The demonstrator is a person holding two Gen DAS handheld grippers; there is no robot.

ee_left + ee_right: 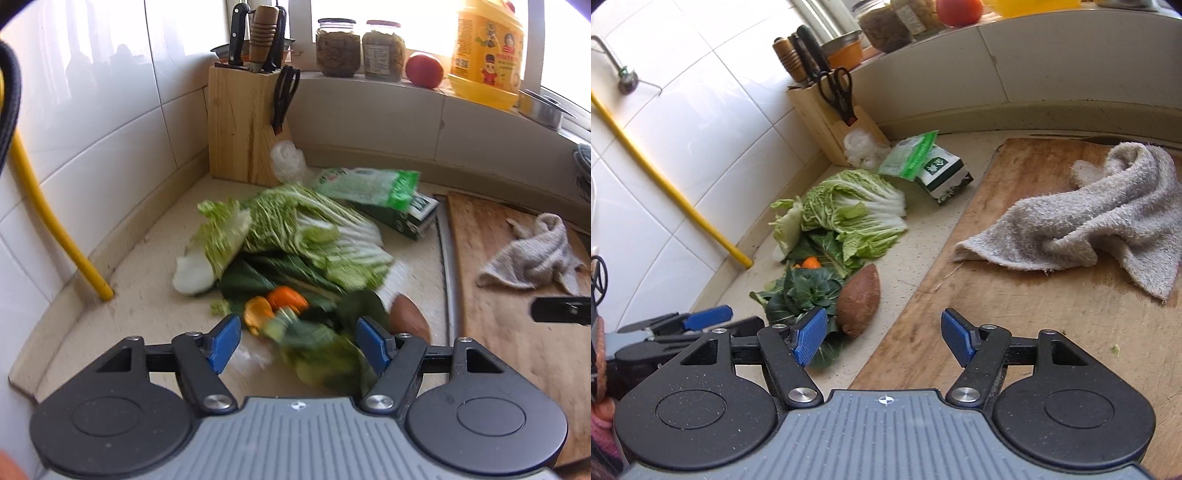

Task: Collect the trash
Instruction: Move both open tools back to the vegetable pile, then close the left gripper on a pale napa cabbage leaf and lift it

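Left wrist view: left gripper [297, 341] spread wide, empty, hovering over dark greens [314, 332] nearest the heaped scraps [295, 229], ready to gather. Further right, right gripper [882, 339] likewise wide, empty, above cutting board [1015, 295].

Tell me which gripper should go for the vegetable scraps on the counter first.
Left, probably. The left gripper hangs open right over the near end of the vegetable scraps, dark leaves between its fingers. The right gripper, also open, points at the wooden cutting board, the pile off to its left.
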